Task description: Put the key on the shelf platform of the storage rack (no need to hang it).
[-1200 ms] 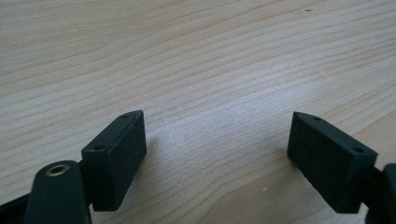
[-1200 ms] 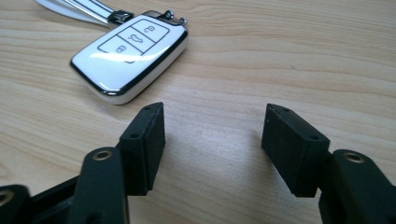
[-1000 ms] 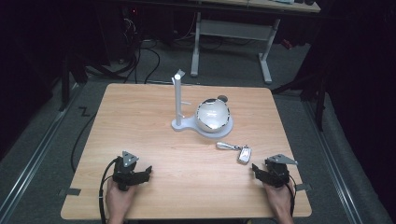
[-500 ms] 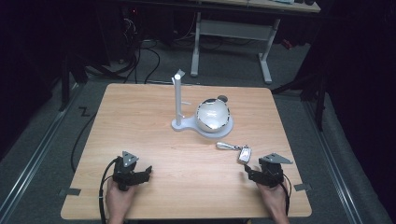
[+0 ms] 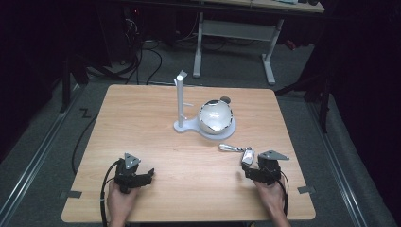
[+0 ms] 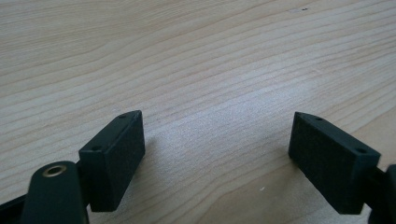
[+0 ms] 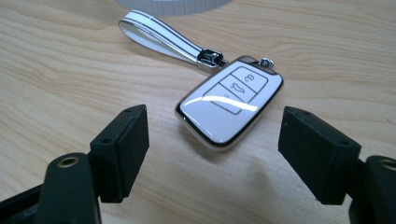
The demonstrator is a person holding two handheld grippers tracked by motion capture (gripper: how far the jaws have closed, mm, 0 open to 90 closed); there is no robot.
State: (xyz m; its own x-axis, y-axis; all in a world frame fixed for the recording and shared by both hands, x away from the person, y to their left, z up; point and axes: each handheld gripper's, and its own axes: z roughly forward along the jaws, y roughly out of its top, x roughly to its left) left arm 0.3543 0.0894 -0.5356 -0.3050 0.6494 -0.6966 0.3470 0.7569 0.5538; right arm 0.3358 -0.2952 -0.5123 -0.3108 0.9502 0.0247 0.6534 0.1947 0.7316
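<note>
**Three cameras on one table**

The high view looks forward and down on the whole wooden table [image 5: 156, 123] from far above. Each gripper view sits low and close over the tabletop. The right gripper view shares the car key [image 7: 230, 105] with the high view.

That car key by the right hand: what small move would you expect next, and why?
Probably a short push forward, then a squeeze. The right tool has just been opening, and its jaws stand wide with the car key lying flat on the table just ahead of them, not yet between the pads. The left tool rests open and idle.
</note>
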